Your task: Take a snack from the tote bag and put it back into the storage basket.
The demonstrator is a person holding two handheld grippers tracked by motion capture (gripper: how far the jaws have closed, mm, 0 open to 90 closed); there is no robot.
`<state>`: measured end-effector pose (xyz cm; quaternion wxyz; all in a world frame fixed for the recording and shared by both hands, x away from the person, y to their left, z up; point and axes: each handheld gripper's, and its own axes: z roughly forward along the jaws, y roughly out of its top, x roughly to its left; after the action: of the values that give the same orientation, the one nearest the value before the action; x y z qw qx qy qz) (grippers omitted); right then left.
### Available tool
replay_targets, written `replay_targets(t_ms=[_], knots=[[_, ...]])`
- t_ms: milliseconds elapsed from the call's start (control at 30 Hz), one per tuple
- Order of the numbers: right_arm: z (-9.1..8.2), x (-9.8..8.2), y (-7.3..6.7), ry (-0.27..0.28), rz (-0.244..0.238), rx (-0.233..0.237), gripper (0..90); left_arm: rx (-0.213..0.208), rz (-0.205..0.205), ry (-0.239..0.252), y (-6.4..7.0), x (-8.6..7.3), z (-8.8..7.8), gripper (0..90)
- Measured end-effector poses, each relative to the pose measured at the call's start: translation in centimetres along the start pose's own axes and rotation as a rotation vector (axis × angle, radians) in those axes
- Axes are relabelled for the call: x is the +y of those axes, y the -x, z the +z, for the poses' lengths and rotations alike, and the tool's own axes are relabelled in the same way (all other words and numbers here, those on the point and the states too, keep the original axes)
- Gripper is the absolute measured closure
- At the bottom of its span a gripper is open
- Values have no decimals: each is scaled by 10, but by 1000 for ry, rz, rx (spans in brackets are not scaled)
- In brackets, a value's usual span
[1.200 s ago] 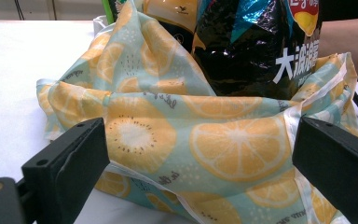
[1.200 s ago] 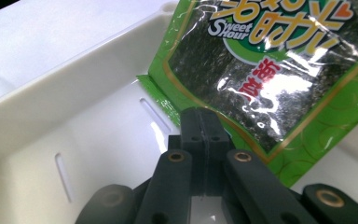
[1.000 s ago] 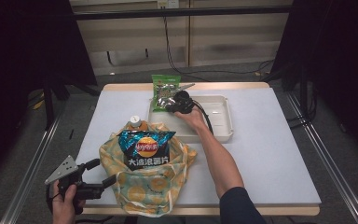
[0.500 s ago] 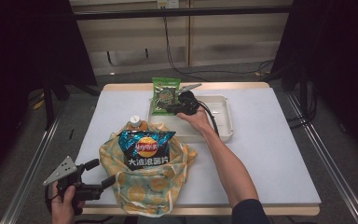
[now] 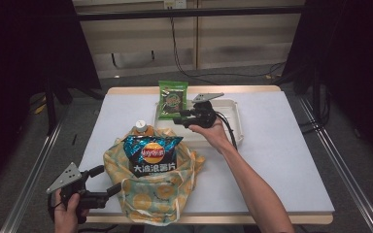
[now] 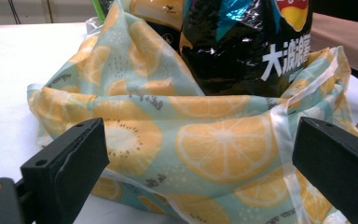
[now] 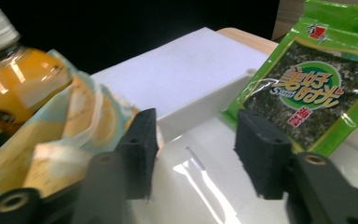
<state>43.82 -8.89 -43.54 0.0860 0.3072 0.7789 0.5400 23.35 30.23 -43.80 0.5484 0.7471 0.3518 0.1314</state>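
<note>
Leaning against the far-left wall of the white tray (image 5: 233, 127), the green seaweed packet (image 5: 172, 98) stands released. The right gripper (image 5: 180, 118) has just been opening, fingers spread and empty. The left gripper (image 5: 108, 180), fingers spread, waits beside the lemon-print bag (image 5: 148, 191). Next move likely: fetching another item from the bag.

green seaweed snack packet (image 5: 172, 99), printed face up, leaning on the white tray's (image 5: 233, 127) far-left rim
</note>
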Motion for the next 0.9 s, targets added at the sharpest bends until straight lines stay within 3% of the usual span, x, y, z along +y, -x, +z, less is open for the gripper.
replay_targets(t_ms=[100, 267, 300, 433, 500, 567, 733, 767, 867, 900], knots=[[-9, -1, -8, 21, 4, 19, 443, -10, 4, 12, 0, 1, -1, 31], [-29, -2, -24, 50, 1, 44, 413, 26, 22, -7, 2, 2, 1, 32], [-33, -3, -28, 55, 0, 50, 410, 11, 21, -2, 3, 2, 2, 32], [-49, -9, -38, 62, -2, 51, 389, 20, 60, -16, 6, 1, 1, 31], [-55, -13, -44, 60, -1, 55, 378, -14, 64, 3, 6, 1, -1, 31], [-60, -17, -51, 53, -6, 50, 369, -9, 74, 8, 9, 2, -1, 33], [-71, -26, -60, 50, -9, 72, 359, 6, 58, 26, 9, 2, -3, 57], [-74, -28, -61, 53, -6, 76, 355, 24, 55, 30, 9, 2, -3, 67], [-81, -31, -66, 52, -10, 97, 341, 2, 51, 37, 8, 4, -2, 78], [-83, -31, -68, 59, -6, 106, 323, 20, 52, 29, 9, 4, -1, 81]])
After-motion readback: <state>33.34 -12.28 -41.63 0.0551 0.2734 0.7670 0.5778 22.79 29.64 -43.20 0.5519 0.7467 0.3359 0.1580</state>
